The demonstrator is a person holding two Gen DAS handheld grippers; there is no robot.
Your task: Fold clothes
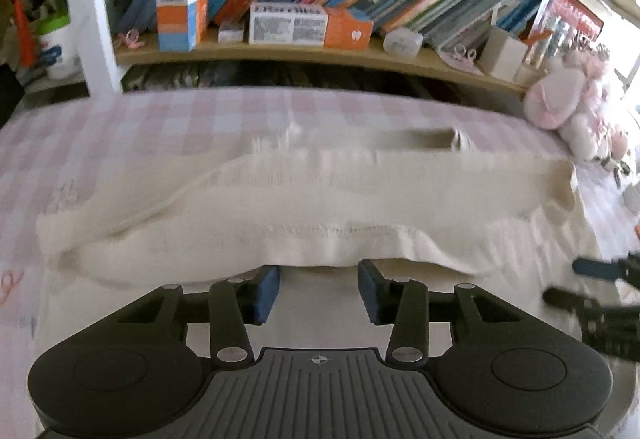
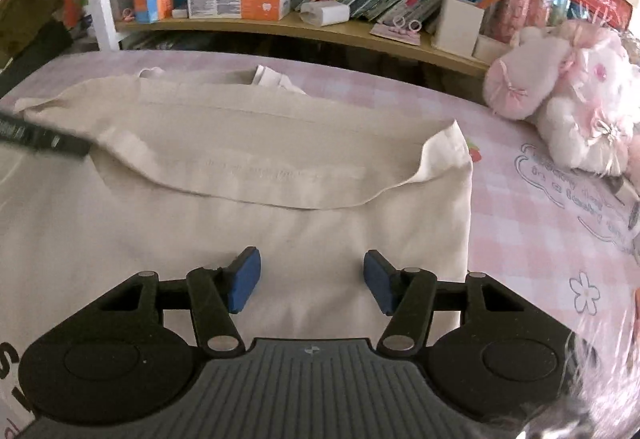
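A cream garment [image 1: 320, 207] [image 2: 248, 159] lies spread on the pink checked bed, its upper part folded down over the lower part. My left gripper [image 1: 318, 279] is open just short of the folded edge, with nothing between its blue pads. The right gripper [image 2: 312, 273] hovers open over the lower cream cloth, also holding nothing. The right gripper's dark fingers [image 1: 592, 279] show at the right edge of the left wrist view, and the left gripper's black finger [image 2: 44, 139] shows at the left edge of the right wrist view.
A wooden shelf [image 2: 280, 27] crammed with books and boxes runs along the far side of the bed. A pink plush toy [image 2: 560, 91] [image 1: 560, 103] lies at the right on the bedsheet [image 2: 540, 207]. A white post [image 1: 96, 19] stands at the left.
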